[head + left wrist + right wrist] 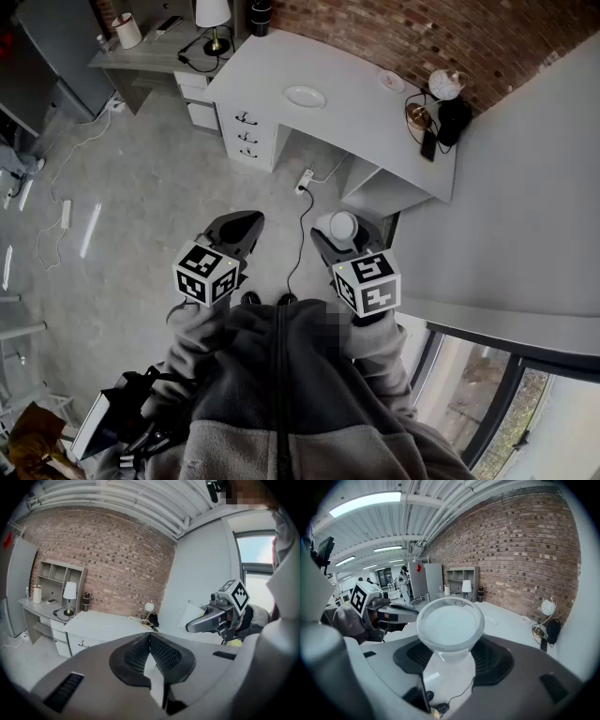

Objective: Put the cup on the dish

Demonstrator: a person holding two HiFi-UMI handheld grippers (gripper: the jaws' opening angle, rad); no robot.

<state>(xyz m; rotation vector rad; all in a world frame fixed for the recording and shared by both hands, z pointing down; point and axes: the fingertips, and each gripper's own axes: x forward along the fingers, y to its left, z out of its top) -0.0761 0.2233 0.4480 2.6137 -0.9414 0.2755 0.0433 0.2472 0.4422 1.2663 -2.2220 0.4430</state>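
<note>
White cup (450, 626) gripped between right tongs (452, 660)

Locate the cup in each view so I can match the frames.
Head view: cup below centre, in the right gripper.
Left gripper view: cup right of centre, at the right gripper's tip.
Right gripper view: cup dead centre, between the pads.
Shared landmark: white globe lamp at the desk end, visible in all three.

The pale cup (450, 623) (upright, mouth up) is sitting clamped in the right gripper (449, 656), well apart from the round white dish (305, 96) lying flat on the desk (375, 112).
</note>
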